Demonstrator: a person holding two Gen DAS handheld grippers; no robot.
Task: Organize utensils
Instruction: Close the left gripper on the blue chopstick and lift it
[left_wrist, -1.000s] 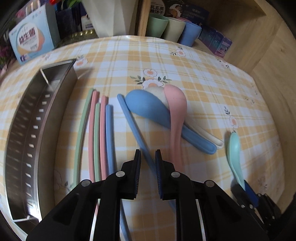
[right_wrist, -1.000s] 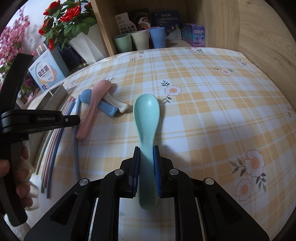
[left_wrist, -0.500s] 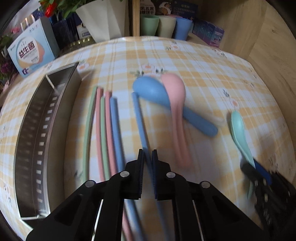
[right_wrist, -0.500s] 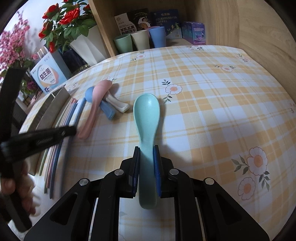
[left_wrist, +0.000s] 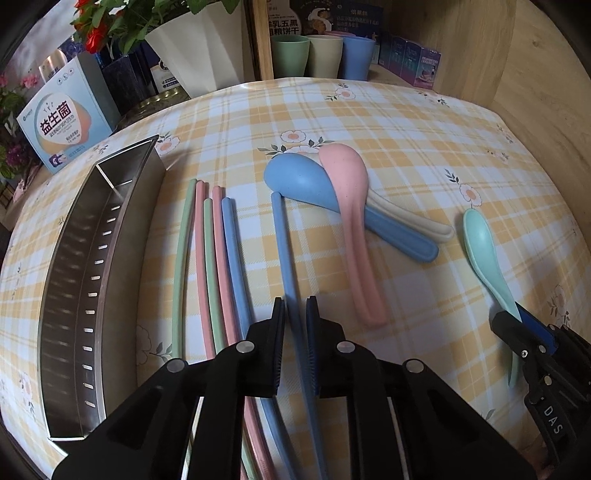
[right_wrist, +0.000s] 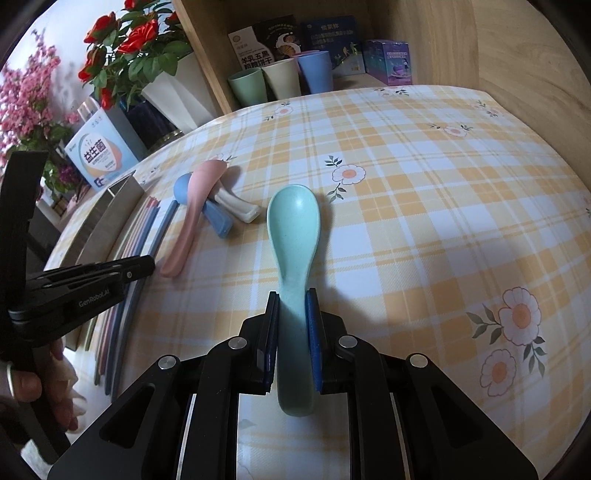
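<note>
My left gripper (left_wrist: 295, 306) is shut on a single blue chopstick (left_wrist: 282, 240), which runs between its jaws and lies apart from the others on the checked cloth. Several pastel chopsticks (left_wrist: 207, 258) lie side by side to its left, beside a long steel holder (left_wrist: 74, 277). Blue (left_wrist: 299, 177), pink (left_wrist: 347, 177) and cream (left_wrist: 413, 221) spoons are piled across each other further back. My right gripper (right_wrist: 291, 295) is shut on the handle of a mint-green spoon (right_wrist: 293, 218), bowl pointing away. In the left wrist view that spoon (left_wrist: 480, 240) and the right gripper (left_wrist: 517, 317) sit at the right.
A white vase with red flowers (left_wrist: 192, 48) and a blue-and-white box (left_wrist: 62, 129) stand behind the holder. Three pastel cups (left_wrist: 321, 55) and small boxes sit on a wooden shelf at the back. A wooden wall (left_wrist: 535, 110) bounds the right side. A hand (right_wrist: 26, 387) holds the left gripper.
The left jaws have narrowed onto the lone blue chopstick, and the left hand has shifted a little, pointing further up the table. The right gripper and its green spoon have stayed put.
</note>
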